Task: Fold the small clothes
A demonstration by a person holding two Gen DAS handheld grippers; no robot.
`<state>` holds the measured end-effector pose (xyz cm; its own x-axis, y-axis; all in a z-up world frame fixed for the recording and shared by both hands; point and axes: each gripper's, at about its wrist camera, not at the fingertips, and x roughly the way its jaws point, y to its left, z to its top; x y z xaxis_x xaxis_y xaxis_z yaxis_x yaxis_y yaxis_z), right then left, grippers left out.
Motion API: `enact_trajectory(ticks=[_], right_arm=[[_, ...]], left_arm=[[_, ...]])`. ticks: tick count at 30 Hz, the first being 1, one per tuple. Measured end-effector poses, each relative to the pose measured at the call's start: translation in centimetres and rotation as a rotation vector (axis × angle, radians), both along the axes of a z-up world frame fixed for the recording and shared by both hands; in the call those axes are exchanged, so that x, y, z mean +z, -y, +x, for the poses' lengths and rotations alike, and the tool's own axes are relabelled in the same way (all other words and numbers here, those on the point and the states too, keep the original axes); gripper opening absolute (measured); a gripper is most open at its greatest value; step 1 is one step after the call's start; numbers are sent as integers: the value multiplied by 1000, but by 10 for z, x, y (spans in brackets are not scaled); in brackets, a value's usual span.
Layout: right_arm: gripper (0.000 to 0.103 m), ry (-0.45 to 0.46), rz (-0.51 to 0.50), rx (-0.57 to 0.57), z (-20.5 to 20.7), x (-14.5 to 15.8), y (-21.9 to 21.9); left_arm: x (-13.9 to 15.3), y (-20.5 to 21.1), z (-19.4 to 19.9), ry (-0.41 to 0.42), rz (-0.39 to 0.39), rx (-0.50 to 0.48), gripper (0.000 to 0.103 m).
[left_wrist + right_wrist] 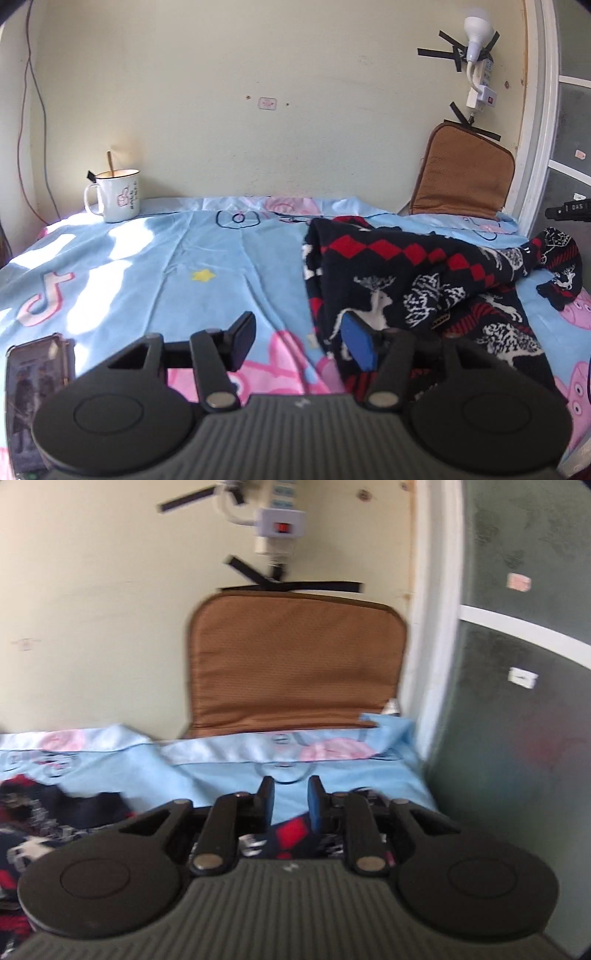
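A dark navy knitted sweater (406, 280) with red diamonds and white reindeer lies crumpled on the right half of a light blue cartoon bed sheet (184, 266). One sleeve (557, 258) trails off to the far right. My left gripper (301, 341) is open at the sweater's left edge. Its right pad (358, 343) stands over the knit, and only sheet shows between the fingers. In the blurred right wrist view, my right gripper (291, 799) is open over the sheet (229, 775), above a fold of the sweater (291, 830) and not pressing on it.
A white mug (118, 195) with a spoon stands at the back left by the wall. A phone (37, 398) lies at the near left. A brown cushion (461, 173) (295, 664) leans on the wall at back right, beside a white door frame (432, 627).
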<state>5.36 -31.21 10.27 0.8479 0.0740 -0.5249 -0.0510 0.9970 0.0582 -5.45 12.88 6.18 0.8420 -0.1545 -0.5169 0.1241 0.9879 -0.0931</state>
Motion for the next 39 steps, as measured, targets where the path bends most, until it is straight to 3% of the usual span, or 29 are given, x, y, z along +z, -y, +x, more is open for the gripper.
enact_trajectory(ticks=[2,6,9,11,15,17,18,19,20,22,24,27,31,34,37,39], right_arm=[[49,-21,61,169,-15,-1,-33],[59,-126,126,391,-40,-23,-81],[61,-168,90,405,-53,-39,-98],[64,-185,121,371,-55,-46,-95],[69,-280,279,297,-46,-62,-82],[69,-322,362,289,-42,-73,-81],[56,-343,389,294,-41,-78,-83],[39,-355,381,296,-40,-79,-88],[4,-352,342,287,-40,-79,-93],[6,-311,314,292,-44,-72,-94],[5,-260,286,280,-50,-58,-87],[5,-199,264,222,-61,-35,-58],[5,-159,219,119,-75,-17,-21],[6,-204,173,108,-82,-22,-8],[9,-233,57,80,-78,-32,-13],[32,-208,33,72,-72,-29,-16]], left_arm=[[-4,-9,-8,-19,22,21,53],[-14,-7,-30,-38,38,-23,61],[-20,4,-46,-36,112,-69,79],[-23,10,-55,-35,155,-103,79],[-35,13,-57,-72,191,-128,84],[-44,11,-53,-113,183,-126,74],[-44,10,-54,-101,156,-133,57],[-42,10,-55,-93,134,-146,30],[-41,11,-56,-91,133,-144,19],[-38,10,-54,-98,115,-141,11],[-30,5,-54,-84,89,-125,11],[-6,-13,-54,-8,84,-37,11],[32,-65,-47,81,70,246,11],[51,-114,-52,130,24,480,11],[54,-140,-50,98,-3,570,12],[54,-144,-46,81,6,569,12]])
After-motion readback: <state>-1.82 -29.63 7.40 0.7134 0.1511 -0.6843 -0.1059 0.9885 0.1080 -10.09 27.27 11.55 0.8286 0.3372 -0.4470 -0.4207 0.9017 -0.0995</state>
